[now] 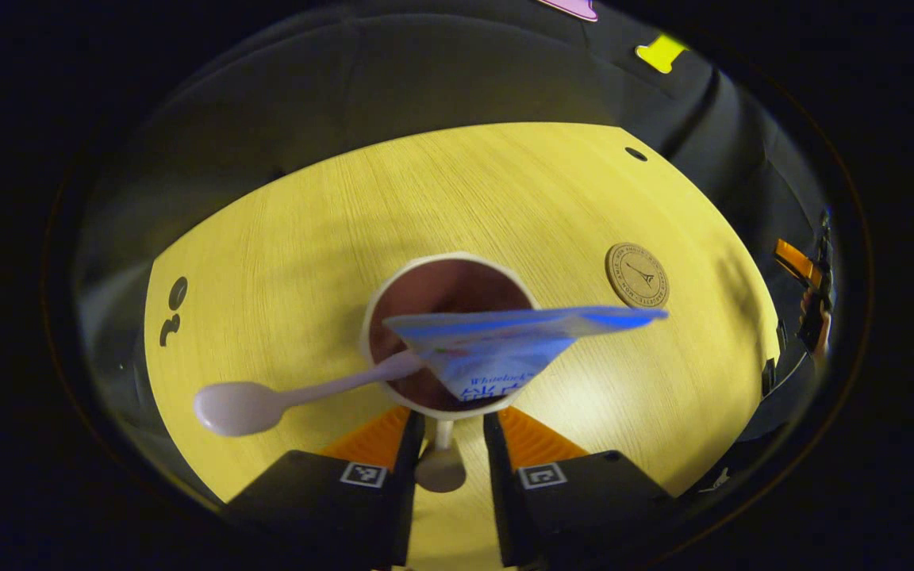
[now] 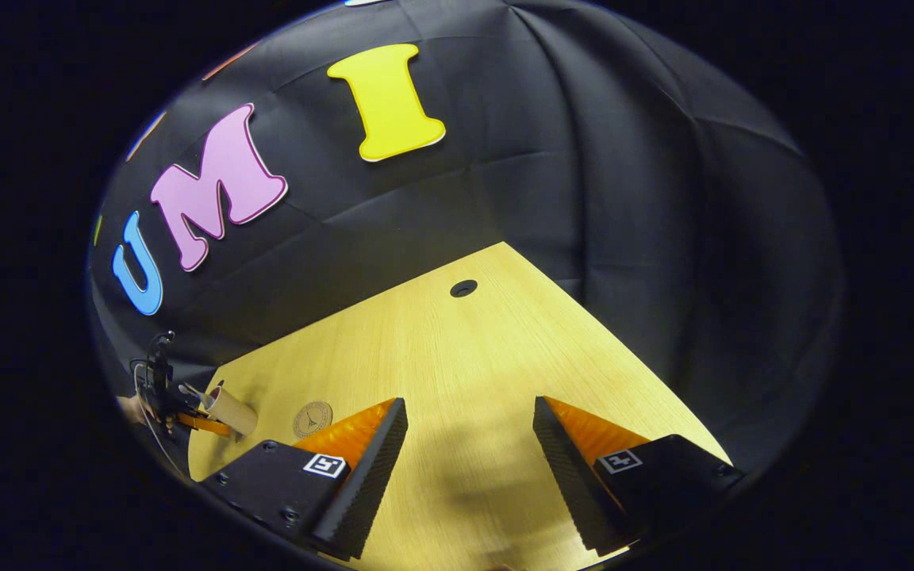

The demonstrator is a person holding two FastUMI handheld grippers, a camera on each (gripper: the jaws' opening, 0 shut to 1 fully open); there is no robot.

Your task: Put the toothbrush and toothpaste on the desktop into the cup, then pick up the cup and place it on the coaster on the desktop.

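Two items, the toothbrush (image 1: 266, 400) and toothpaste (image 1: 505, 345), are seen standing in the cup (image 1: 382, 317). The cup is pinched by the left gripper (image 1: 452, 444) at its near side; the coaster (image 1: 637, 275), far right on the desk (image 1: 306, 230), is unoccupied. The right gripper (image 2: 469, 468) is spread, holding nothing.
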